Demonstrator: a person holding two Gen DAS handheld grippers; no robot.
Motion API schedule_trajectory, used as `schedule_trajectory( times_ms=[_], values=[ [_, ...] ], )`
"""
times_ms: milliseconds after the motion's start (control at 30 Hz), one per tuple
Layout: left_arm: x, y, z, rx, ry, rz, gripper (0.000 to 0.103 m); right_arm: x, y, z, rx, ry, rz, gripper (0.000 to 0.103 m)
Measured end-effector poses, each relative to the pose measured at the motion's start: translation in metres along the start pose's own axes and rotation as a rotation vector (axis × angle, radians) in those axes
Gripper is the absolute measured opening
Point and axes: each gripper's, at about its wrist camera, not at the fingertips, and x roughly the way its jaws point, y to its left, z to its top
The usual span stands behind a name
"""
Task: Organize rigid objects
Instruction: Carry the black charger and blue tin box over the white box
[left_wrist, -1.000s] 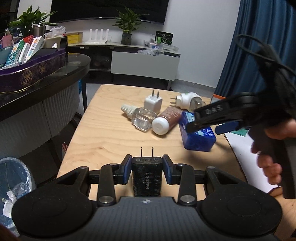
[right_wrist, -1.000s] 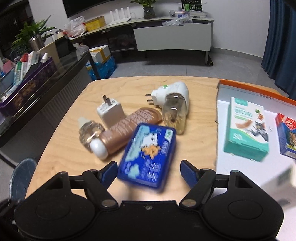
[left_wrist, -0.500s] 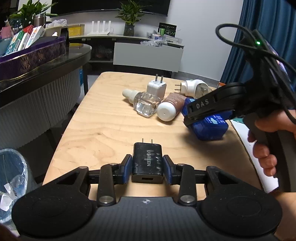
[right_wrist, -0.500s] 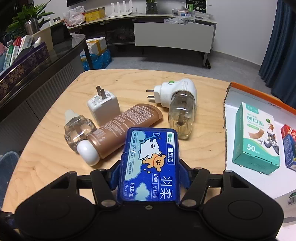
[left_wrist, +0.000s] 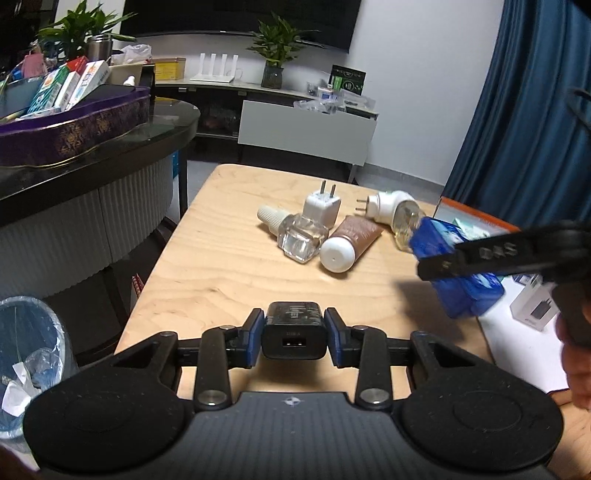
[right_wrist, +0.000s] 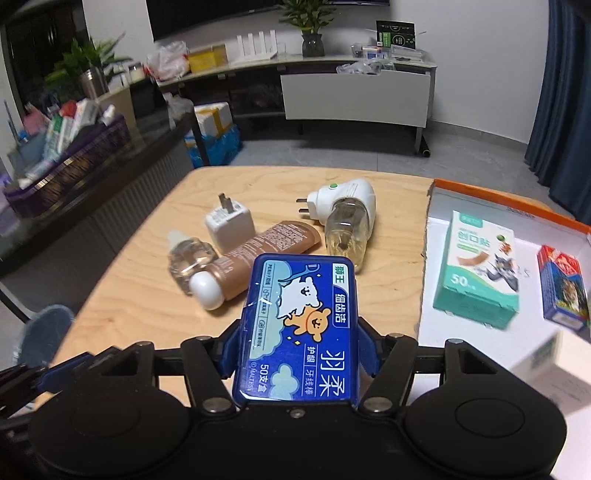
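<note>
Both cameras sit just behind their grippers' fingers, angled downward across the wooden table (left_wrist: 229, 266). The left wrist view looks along the table from its near edge toward the TV console (left_wrist: 306, 129) and sees the right gripper (left_wrist: 436, 264) at its right border. The right wrist view stands closer to the table's middle, facing the same console. Both views share the white charger (left_wrist: 322, 206), the brown tube (right_wrist: 258, 251) and the orange-rimmed tray (right_wrist: 498, 194).

Living room, wall television (left_wrist: 240, 16), houseplants (left_wrist: 275, 44)
</note>
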Motion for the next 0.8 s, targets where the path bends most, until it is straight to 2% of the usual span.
schedule_trajectory(
  times_ms=[200,367,800],
  values=[
    [-0.017,-0.008,0.010,-0.029,-0.034,-0.029,0.035,-0.045,-0.006,-0.011,0.025,-0.062,0.019,0.074],
    [-0.033,-0.026,0.012,-0.029,-0.049,-0.067,0.035,-0.079,-0.011,-0.030,0.010,-0.101,-0.017,0.074],
    [-0.045,-0.088,0.000,0.057,-0.017,-0.191,0.036,-0.134,-0.042,-0.082,0.048,-0.128,-0.109,0.074]
  ],
)
